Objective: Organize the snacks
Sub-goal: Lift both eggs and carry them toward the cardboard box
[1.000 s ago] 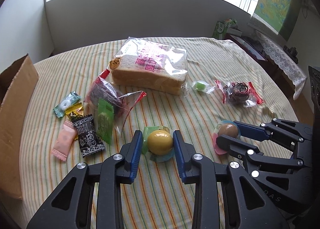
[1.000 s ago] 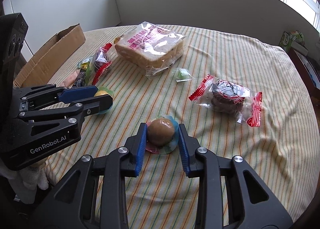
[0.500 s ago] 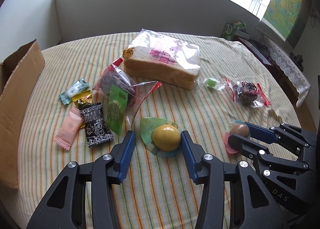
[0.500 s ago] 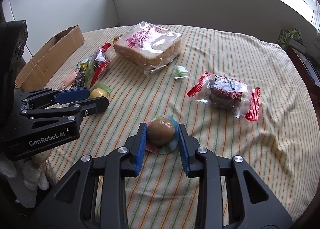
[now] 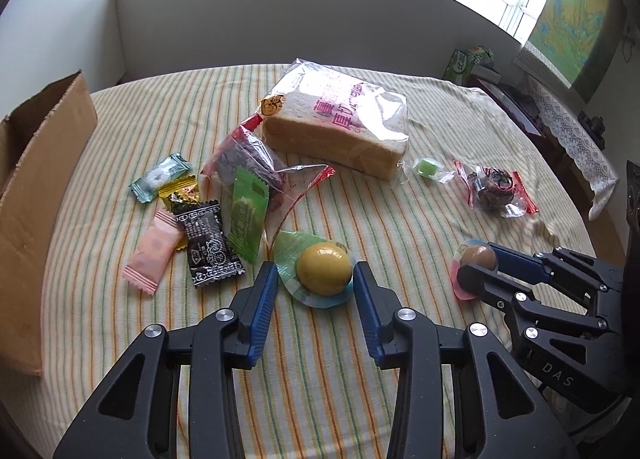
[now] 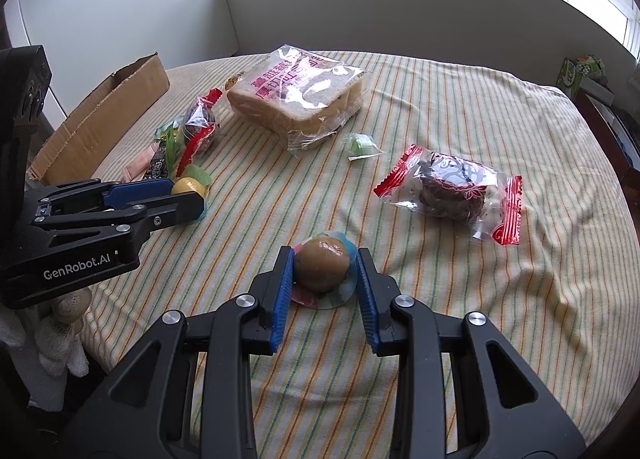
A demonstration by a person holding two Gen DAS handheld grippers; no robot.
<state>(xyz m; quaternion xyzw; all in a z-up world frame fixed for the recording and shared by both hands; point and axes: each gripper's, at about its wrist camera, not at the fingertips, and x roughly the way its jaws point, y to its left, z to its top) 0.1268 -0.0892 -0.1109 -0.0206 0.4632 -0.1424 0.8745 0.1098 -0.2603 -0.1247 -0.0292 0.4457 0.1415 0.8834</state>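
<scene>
Counter [image 5: 400,399], round, under a striped cloth. Cardboard box [image 5: 36,187] stands open at its left edge.

Bread loaf [image 5: 340,127] in clear wrap, toward the far edge, near the middle. Just left of it, a dark pastry bag [image 5: 248,167] with red ends, touching the loaf's near corner. A second dark pastry [image 6: 452,191] in red-ended wrap lies toward the right edge, well apart from the loaf.

My left gripper [image 5: 316,283]: jaws wide, one on each side of the yellow jelly cup [image 5: 324,269], which sits on the cloth near the front edge. Right pad looks to touch the cup; left pad stands off it, with a gap.

My right gripper [image 6: 324,271]: jaws narrow, pressed on both sides of the brown jelly cup [image 6: 322,265]; cannot tell whether its flange rests on the cloth or is lifted.

Small packets cluster between box and pastry bag: green sachet [image 5: 248,219] leaning on the bag, black sachet [image 5: 208,243] beside it, pink sachet [image 5: 154,251] at the left, gold candy [image 5: 180,195] and teal candy [image 5: 160,177] behind. A small green candy [image 5: 428,169] in clear wrap lies just right of the loaf.
</scene>
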